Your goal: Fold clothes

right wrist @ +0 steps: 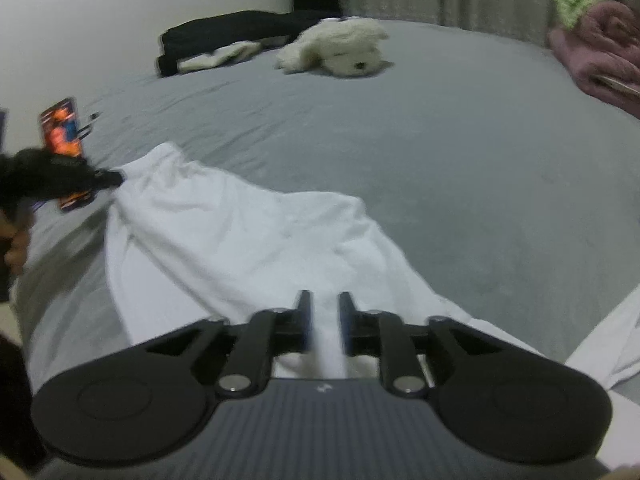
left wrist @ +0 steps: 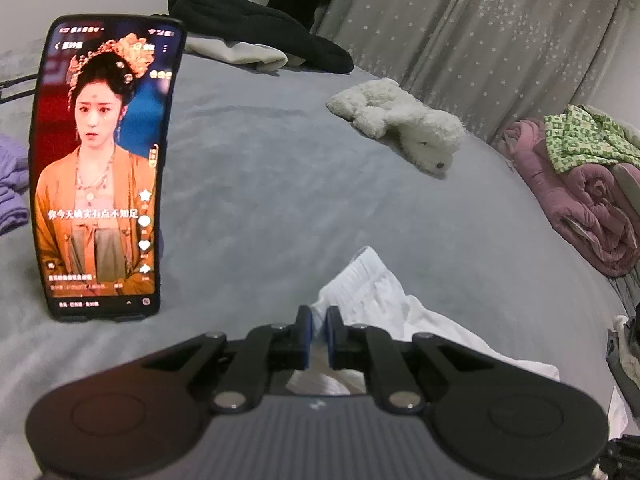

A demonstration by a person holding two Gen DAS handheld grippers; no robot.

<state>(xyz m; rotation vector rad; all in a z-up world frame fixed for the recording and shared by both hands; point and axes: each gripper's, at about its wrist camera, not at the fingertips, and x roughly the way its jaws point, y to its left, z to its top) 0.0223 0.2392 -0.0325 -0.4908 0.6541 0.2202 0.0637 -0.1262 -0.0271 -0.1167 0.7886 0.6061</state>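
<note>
A white garment (right wrist: 240, 232) lies crumpled on the grey bed sheet (right wrist: 440, 160), stretching from the left gripper down to the right one. In the left wrist view my left gripper (left wrist: 319, 316) is shut on a fold of the white garment (left wrist: 372, 280), whose cloth is squeezed between the blue pads. The right wrist view shows that same left gripper (right wrist: 118, 177) pinching the garment's far corner. My right gripper (right wrist: 325, 300) hovers over the near end of the cloth. Its jaws stand apart with white fabric in the gap, and the pads do not press on it.
A phone (left wrist: 104, 168) playing a video stands propped on the bed at the left. A white plush toy (left wrist: 400, 120) lies further back. Black and cream clothes (left wrist: 260, 32) lie by the wall. A pink quilt (left wrist: 580, 200) with a green checked garment (left wrist: 588, 140) is piled at the right.
</note>
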